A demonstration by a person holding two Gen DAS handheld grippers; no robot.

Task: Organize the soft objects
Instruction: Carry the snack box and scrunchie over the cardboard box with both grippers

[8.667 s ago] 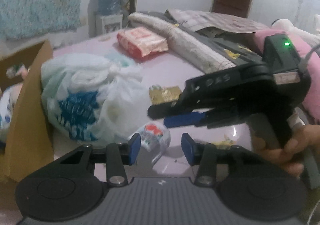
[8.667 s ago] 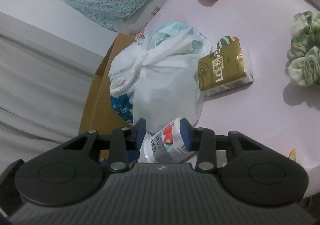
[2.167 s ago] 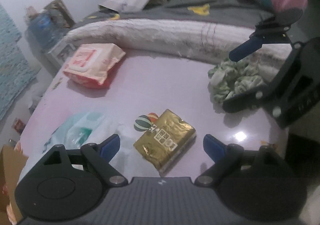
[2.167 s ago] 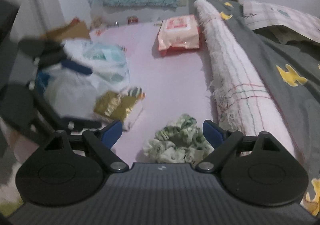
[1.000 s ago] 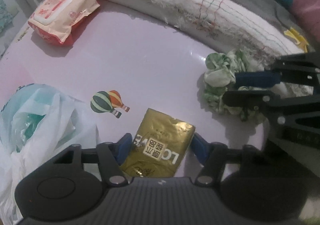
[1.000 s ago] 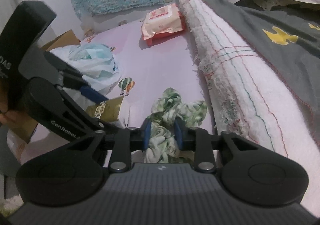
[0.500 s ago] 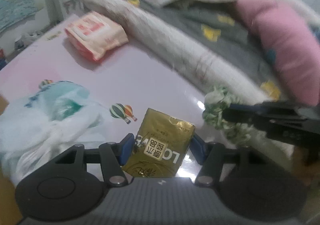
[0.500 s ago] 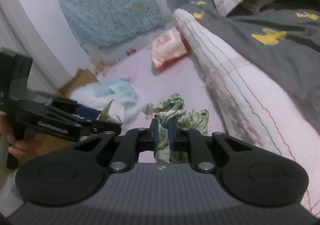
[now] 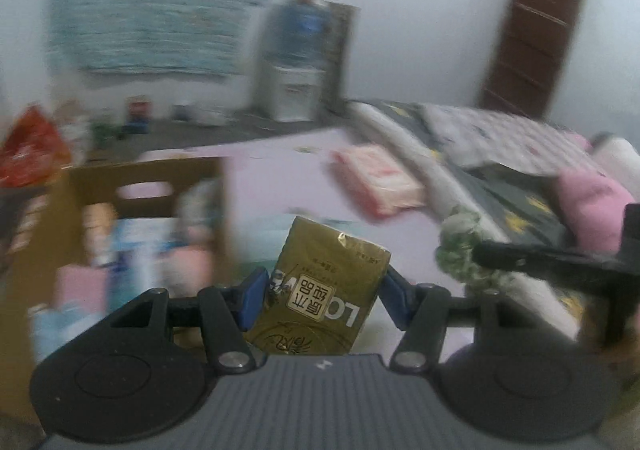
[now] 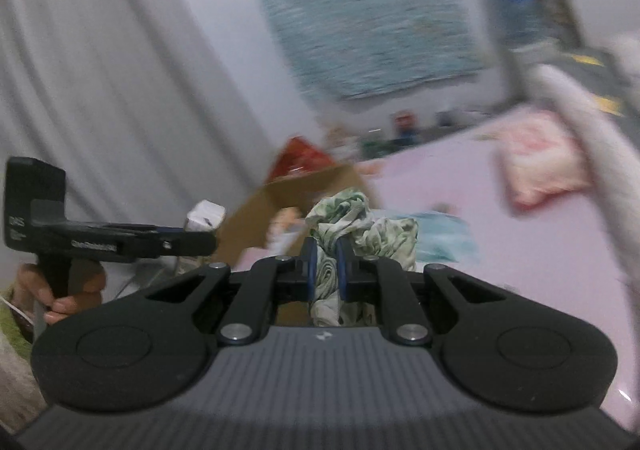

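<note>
With the left gripper pinching a gold tissue pack and the right gripper pressing its fingers on a green-and-white scrunchie, either may slip free short of the cardboard box.

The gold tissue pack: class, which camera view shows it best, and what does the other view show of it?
The left wrist view. The gold tissue pack sits sharp and central there, clamped in the left gripper, its printed label readable. In the right wrist view the left gripper appears side-on, and only a pale corner of the pack shows.

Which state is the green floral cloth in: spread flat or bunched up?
Bunched up: the green floral cloth bulges in crumpled folds, pinched between the right gripper fingers.
</note>
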